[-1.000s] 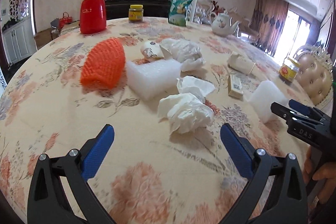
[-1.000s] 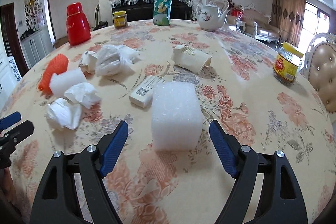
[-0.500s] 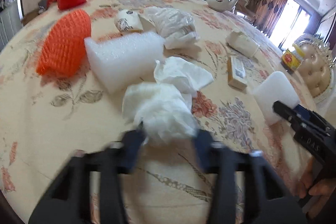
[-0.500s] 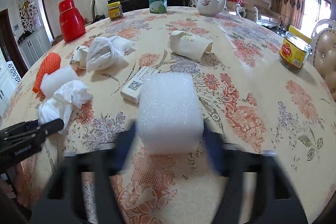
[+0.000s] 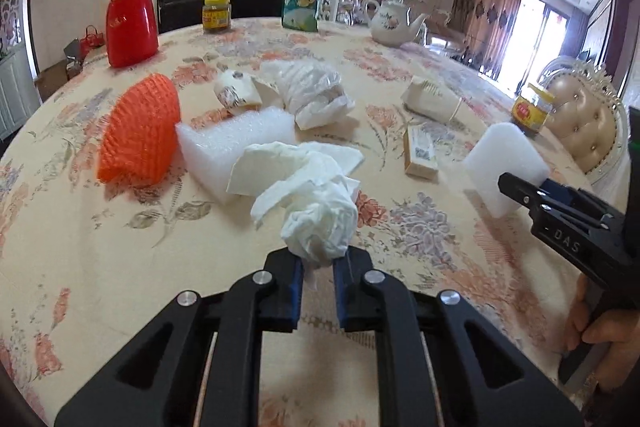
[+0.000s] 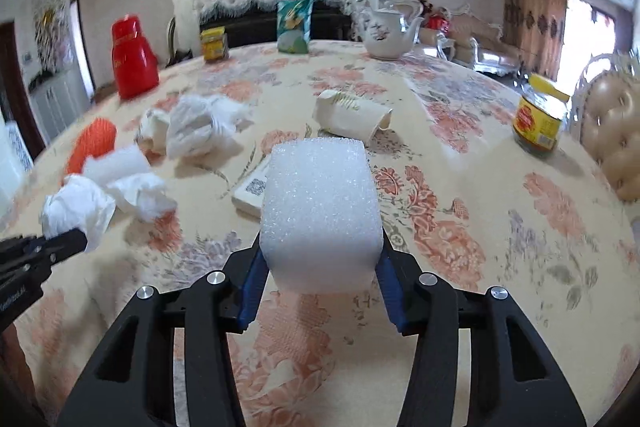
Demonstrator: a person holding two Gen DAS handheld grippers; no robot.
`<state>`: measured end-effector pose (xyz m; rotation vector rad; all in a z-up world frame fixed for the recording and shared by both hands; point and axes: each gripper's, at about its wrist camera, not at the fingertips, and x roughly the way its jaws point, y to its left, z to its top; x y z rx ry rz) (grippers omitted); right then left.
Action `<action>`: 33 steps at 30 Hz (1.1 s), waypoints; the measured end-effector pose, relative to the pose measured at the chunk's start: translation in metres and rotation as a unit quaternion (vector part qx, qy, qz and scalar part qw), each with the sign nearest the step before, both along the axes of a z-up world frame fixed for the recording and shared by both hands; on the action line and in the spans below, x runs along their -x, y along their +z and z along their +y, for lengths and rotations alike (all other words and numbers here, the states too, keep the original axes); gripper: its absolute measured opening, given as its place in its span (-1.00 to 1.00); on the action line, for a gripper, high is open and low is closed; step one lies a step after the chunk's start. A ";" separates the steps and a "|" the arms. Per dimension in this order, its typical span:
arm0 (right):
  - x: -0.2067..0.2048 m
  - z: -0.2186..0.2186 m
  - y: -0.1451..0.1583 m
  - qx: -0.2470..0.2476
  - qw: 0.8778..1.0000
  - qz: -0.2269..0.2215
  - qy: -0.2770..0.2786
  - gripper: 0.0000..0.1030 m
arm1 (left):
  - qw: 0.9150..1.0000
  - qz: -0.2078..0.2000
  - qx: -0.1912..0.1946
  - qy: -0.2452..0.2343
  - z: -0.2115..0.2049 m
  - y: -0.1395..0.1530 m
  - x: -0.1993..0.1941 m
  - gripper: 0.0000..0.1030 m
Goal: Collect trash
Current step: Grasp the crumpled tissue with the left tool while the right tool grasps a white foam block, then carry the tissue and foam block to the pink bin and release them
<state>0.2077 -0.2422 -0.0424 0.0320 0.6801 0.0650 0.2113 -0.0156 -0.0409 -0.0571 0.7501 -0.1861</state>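
Two tongs are squeezing trash. My left gripper (image 5: 316, 277) is nearly shut, pinching a crumpled tissue (image 5: 320, 223) near me. My right gripper (image 6: 320, 287) is partly closed, its blue pads pressing both sides of a white foam block (image 6: 320, 207). Far off on the flowered tablecloth (image 6: 500, 227) stand a red flask (image 5: 130, 19) and a teapot (image 5: 394, 21).

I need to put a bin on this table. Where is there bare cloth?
Bare cloth lies at the near edge in front of both tongs, and between the tipped paper cup and the yellow-lidded jar. From the orange net to the small box it is crowded.
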 end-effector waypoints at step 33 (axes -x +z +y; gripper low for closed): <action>0.106 0.190 0.041 -0.016 0.981 -0.068 0.179 -0.06 | 0.991 -0.081 -0.015 0.104 0.165 0.020 0.148 -0.75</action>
